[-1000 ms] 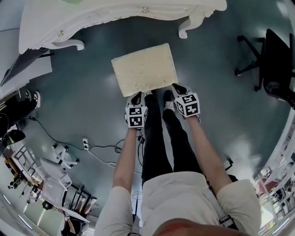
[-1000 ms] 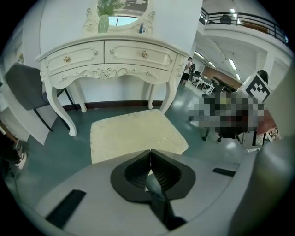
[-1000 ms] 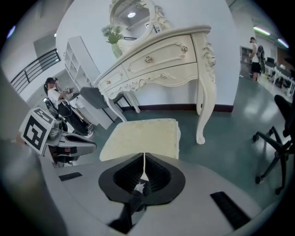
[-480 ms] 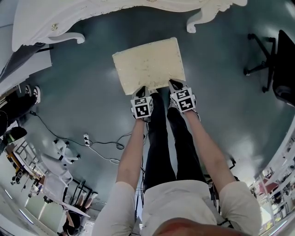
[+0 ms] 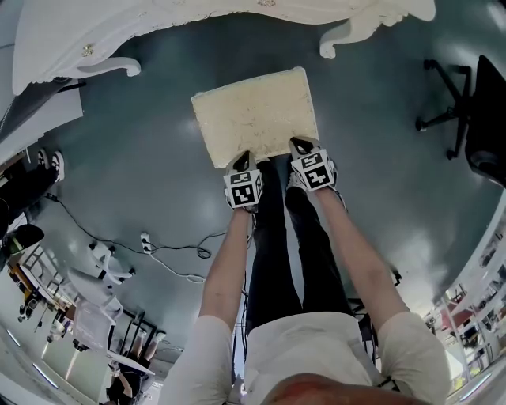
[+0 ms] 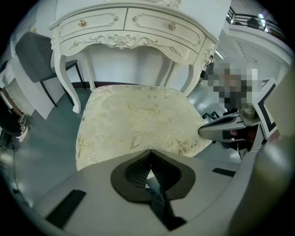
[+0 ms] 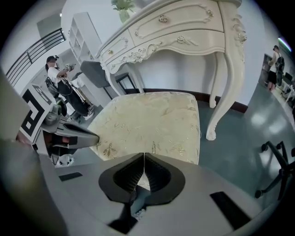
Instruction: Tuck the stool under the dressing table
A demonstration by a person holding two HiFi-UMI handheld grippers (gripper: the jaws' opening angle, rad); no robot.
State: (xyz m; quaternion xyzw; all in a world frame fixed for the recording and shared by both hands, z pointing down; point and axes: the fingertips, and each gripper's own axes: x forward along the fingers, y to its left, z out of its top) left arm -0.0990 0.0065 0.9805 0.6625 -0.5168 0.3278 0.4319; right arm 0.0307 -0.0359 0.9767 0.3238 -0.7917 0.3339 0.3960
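A stool with a cream patterned cushion stands on the grey floor just in front of the white carved dressing table. The same cushion fills the left gripper view, with the table's drawers and legs right behind it. My left gripper is shut, its tips at the cushion's near edge. At the near right corner my right gripper is also shut, tips against the same edge of the cushion. Nothing shows between either pair of jaws.
A black office chair stands to the right. Cables and a power strip lie on the floor at the left. A grey chair sits beside the table's left leg. A person stands far off.
Both grippers have come forward and a little closer together along the stool's near edge. The stool and the table sit slightly nearer in the view than a second ago.
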